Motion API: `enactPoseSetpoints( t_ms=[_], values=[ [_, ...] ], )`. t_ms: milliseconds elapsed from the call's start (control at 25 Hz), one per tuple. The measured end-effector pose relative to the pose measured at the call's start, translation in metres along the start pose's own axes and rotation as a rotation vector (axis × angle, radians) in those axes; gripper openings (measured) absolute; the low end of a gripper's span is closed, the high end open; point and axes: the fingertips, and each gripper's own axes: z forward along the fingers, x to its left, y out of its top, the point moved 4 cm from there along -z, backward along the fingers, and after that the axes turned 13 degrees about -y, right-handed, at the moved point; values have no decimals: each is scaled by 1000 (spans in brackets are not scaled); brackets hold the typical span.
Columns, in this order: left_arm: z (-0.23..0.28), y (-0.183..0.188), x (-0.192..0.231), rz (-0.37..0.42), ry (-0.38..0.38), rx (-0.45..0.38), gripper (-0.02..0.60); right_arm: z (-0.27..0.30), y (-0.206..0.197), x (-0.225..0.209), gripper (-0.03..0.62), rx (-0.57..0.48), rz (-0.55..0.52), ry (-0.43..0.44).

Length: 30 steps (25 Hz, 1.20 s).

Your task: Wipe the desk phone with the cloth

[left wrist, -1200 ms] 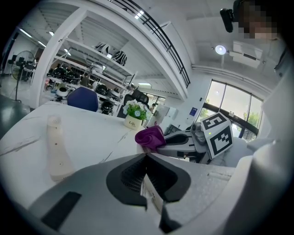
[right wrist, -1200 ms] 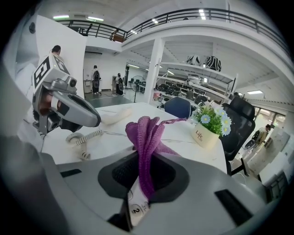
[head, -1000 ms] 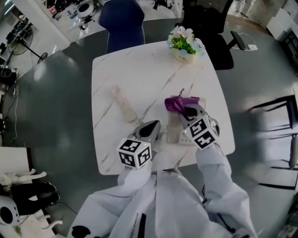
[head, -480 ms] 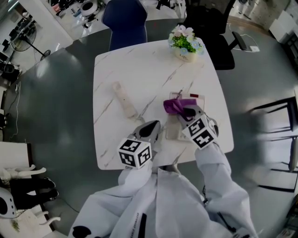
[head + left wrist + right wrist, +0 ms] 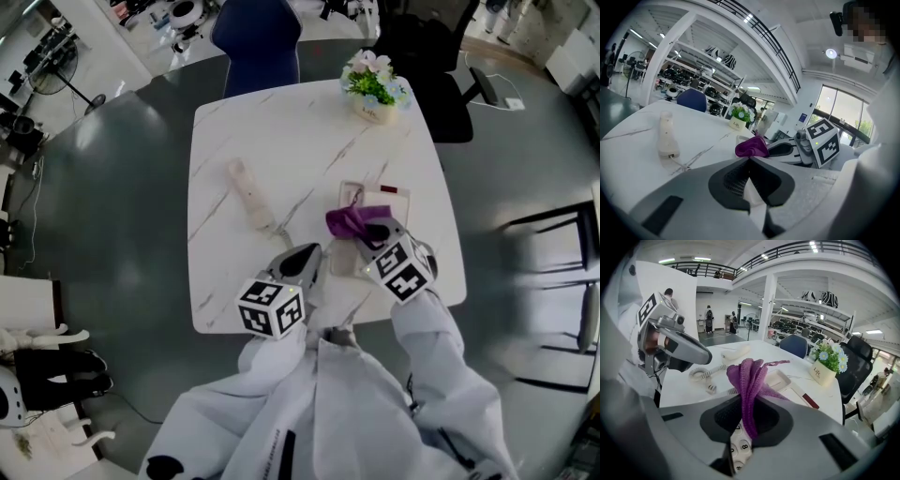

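A potted flower (image 5: pixel 375 86) is standing on the white marble worktop (image 5: pixel 281 131) at 12 o'clock from the desk phone (image 5: pixel 375 193). A blue chair (image 5: pixel 255 37) and a black chair (image 5: pixel 422 66) are sitting beyond the far edge. The handset (image 5: pixel 247 193) is lying off the cradle at 9 o'clock from the phone, with its coiled cord (image 5: pixel 701 373) trailing between the two.

The right gripper (image 5: pixel 373 232) is pinching the purple cloth (image 5: pixel 351 221) in its tongs and pressing it onto the phone. The left gripper (image 5: pixel 307 254) is sitting just beside the phone's 8 o'clock corner, its tongs pressed together on nothing.

Since a second ago, the cloth has been sliding toward 6 o'clock, uncovering more of the phone's far end.

Only the right gripper view is showing the number keys (image 5: pixel 739 446) beneath the cloth.
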Motion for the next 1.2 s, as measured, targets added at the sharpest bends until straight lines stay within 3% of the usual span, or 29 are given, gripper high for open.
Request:
enactPoseSetpoints(
  t_ms=[1200],
  values=[
    [-32, -27, -25, -38, 67, -54, -3, -25, -31, 50, 40, 34, -35, 109]
  ],
)
